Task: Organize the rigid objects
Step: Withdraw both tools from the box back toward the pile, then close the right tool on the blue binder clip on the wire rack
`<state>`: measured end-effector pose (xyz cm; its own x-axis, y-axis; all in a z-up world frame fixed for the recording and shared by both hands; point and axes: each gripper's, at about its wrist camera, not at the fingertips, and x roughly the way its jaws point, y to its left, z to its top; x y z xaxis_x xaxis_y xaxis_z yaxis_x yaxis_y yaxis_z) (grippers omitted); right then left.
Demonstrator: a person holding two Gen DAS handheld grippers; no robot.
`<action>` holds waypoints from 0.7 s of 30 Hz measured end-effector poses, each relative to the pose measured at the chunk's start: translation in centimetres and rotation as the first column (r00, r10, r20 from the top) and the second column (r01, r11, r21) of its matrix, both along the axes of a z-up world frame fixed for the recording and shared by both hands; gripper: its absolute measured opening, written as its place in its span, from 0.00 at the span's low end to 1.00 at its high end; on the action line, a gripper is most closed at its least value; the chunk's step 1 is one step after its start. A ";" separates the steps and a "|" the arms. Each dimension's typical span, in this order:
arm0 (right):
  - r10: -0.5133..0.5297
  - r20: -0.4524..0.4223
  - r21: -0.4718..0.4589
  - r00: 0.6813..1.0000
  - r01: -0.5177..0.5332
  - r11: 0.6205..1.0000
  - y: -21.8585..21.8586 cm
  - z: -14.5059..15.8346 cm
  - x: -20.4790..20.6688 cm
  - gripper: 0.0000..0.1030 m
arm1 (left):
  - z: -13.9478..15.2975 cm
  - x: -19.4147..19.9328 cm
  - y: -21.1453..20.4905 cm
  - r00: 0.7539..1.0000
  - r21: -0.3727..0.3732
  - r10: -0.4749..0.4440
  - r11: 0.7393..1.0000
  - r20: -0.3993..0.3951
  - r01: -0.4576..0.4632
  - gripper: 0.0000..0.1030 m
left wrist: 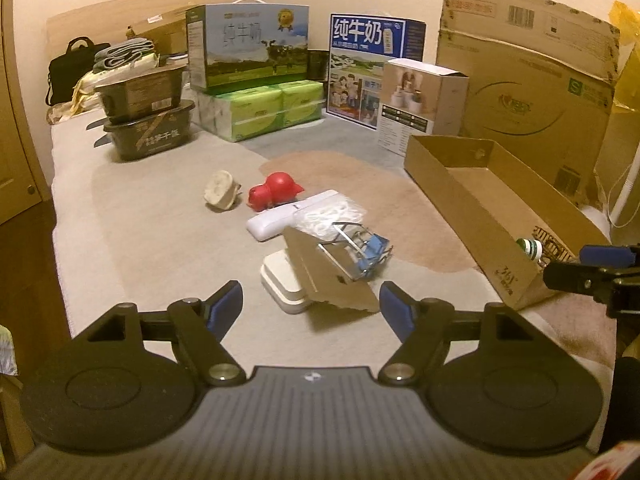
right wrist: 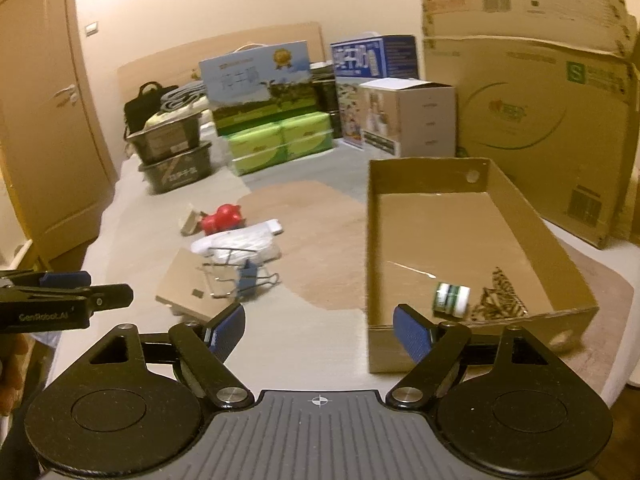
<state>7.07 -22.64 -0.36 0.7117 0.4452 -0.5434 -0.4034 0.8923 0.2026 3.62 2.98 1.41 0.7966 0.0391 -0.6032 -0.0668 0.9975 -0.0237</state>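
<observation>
A pale bedcover [left wrist: 160, 240] carries stacked cartons at twelve o'clock and an open cardboard tray [right wrist: 460, 240] at three. The loose clutter, seemingly a blue binder clip [left wrist: 370, 250] on cardboard, lies centre. Left gripper [left wrist: 311, 302] and right gripper [right wrist: 318, 330] are spread, empty, touching nothing.

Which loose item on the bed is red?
The red toy, between the beige plug and the white case; nothing else loose is red.
</observation>
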 end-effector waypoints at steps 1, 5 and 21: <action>0.005 0.000 -0.003 1.000 -0.005 1.000 0.3 0.0 0.0 0.78 | 0.0 0.0 0.1 1.000 0.000 0.002 1.000 0.002 -0.002 0.71; 0.019 -0.002 -0.012 1.000 -0.019 1.000 1.1 -0.2 0.1 0.79 | 0.0 0.0 0.6 1.000 -0.006 0.006 1.000 0.003 -0.006 0.71; 0.083 0.003 -0.021 0.997 -0.083 0.996 5.1 -0.9 2.7 0.78 | -0.6 2.9 2.3 1.000 -0.010 -0.013 1.000 -0.006 0.013 0.71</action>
<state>9.75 -17.51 -1.25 0.6750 0.4913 -0.5504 -0.4771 0.8597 0.1822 6.57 5.25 0.78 0.7933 0.0227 -0.6084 -0.0543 0.9980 -0.0335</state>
